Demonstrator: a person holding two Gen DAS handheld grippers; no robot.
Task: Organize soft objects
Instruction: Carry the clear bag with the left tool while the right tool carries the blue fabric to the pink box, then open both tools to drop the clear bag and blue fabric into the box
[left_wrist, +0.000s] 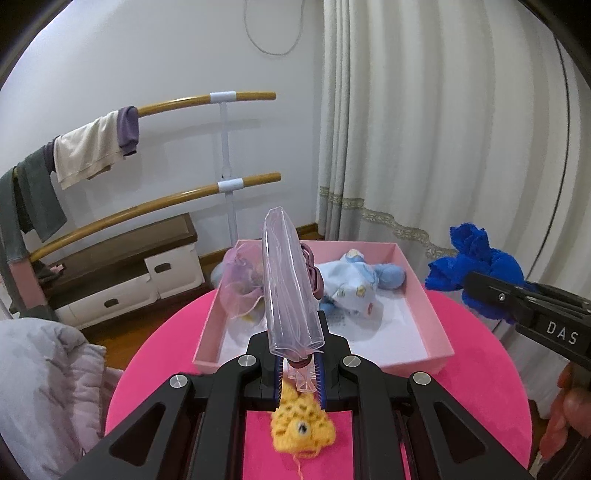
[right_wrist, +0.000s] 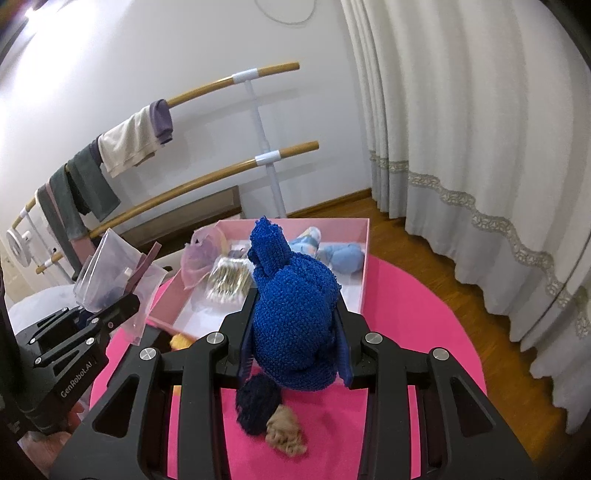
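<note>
Two wrist views, angled down — shared pink box (left_wrist: 421, 266) close ahead.

White wall (left_wrist: 147, 55), cream curtain (left_wrist: 424, 129), wooden floor (right_wrist: 424, 236).

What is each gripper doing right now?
Left gripper: shut on the clear plastic pouch.
Right gripper: shut on the blue knitted item.

- "DAS" stands in white capitals on the black body of the right gripper (left_wrist: 476, 286), seen from the left wrist view; the word is cut off at the picture's edge, to the right of the pink box (left_wrist: 424, 291).
- "GenRobot.AI" stands in pale letters along the black body of the left gripper (right_wrist: 123, 301), seen from the right wrist view, to the left of the pink box (right_wrist: 364, 266).
</note>
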